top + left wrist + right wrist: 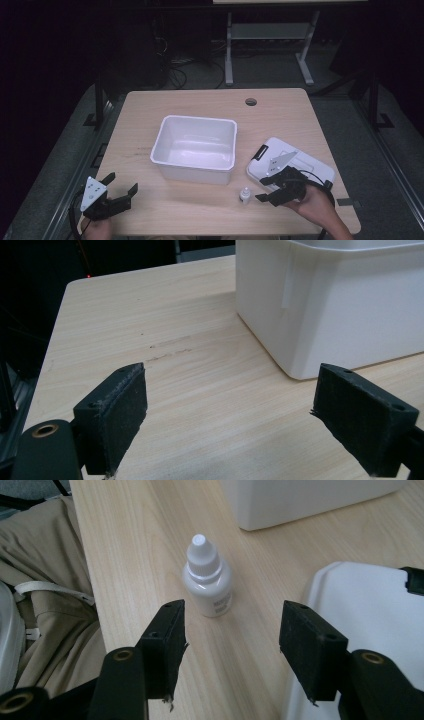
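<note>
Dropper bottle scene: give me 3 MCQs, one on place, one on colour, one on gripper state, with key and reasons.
1. Where does the dropper bottle stand?
A. inside the tub
B. on the table, between the tub and the lid
C. on the lid

2. What colour is the tub?
A. white
B. blue
C. black

3. How do the jaws of the right gripper stand?
A. shut on the bottle
B. shut on the lid
C. open, with the bottle just ahead of them

Key:
1 B: in the high view the bottle sits upright on the bare wood of the table, in front of the tub's right corner and left of the lid.
2 A: its walls and floor are white in the high view.
3 C: the right gripper view shows a gap between the pads, with the bottle beyond them, untouched.
</note>
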{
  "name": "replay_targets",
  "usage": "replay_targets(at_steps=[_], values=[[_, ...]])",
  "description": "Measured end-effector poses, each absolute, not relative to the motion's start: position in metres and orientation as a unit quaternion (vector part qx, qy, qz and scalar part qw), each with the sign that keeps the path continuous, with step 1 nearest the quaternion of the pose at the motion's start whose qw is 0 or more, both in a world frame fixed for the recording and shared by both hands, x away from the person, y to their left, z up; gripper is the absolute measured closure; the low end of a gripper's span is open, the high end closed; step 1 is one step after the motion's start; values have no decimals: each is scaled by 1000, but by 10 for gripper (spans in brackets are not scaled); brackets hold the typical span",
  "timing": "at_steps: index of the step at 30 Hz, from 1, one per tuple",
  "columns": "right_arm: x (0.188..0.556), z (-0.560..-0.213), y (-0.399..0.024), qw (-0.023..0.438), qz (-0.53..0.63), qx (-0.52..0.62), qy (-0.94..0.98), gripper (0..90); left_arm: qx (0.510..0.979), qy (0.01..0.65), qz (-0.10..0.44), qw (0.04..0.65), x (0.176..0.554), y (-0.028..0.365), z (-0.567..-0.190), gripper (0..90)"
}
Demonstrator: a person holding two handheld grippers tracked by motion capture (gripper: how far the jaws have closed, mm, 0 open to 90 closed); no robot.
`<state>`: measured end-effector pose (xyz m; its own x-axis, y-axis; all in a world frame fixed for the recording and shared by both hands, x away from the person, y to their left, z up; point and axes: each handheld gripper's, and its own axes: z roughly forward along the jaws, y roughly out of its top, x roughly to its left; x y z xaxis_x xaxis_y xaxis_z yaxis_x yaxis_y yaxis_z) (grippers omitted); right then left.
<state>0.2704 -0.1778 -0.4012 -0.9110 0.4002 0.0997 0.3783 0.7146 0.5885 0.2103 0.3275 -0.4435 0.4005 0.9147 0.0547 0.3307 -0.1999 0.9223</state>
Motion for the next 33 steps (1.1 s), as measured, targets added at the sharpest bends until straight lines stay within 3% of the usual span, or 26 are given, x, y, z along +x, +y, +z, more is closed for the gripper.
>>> replay_targets(at_steps=[33], values=[[273, -417, -138, 6, 302, 178, 937, 416, 701, 444, 322, 455, 210, 330, -443, 130]])
